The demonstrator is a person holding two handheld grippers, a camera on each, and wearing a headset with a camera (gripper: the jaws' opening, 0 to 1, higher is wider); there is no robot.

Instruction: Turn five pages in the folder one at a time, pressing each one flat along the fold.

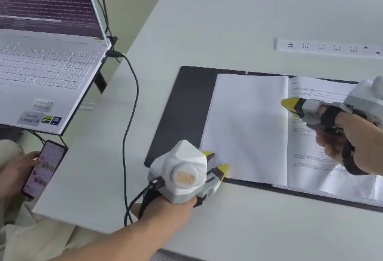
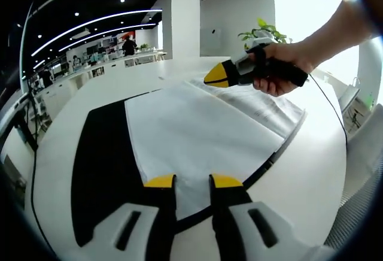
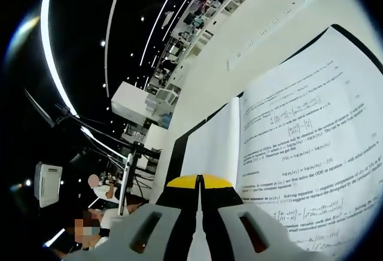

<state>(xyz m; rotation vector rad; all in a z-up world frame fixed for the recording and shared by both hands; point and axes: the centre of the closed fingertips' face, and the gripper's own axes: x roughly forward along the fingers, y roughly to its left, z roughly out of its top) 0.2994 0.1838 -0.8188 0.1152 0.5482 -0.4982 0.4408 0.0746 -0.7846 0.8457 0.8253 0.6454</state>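
right gripper (image 3: 199,182), jaws closed empty, at folder (image 1: 179,111) fold; left gripper (image 2: 185,181), jaws slightly apart, at page (image 1: 248,129) edge. best: drag tips along fold.

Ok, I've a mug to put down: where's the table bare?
Bare table lies beyond the folder, between laptop and power strip. A second patch runs along the near edge, right of the left claw. Crowded: the cable beside the laptop, and the folder under the right claw.

White table (image 1: 239,9): open black folder (image 1: 179,105) at centre, white power strip (image 1: 326,47) at far side, black cable (image 1: 130,123) along left edge.
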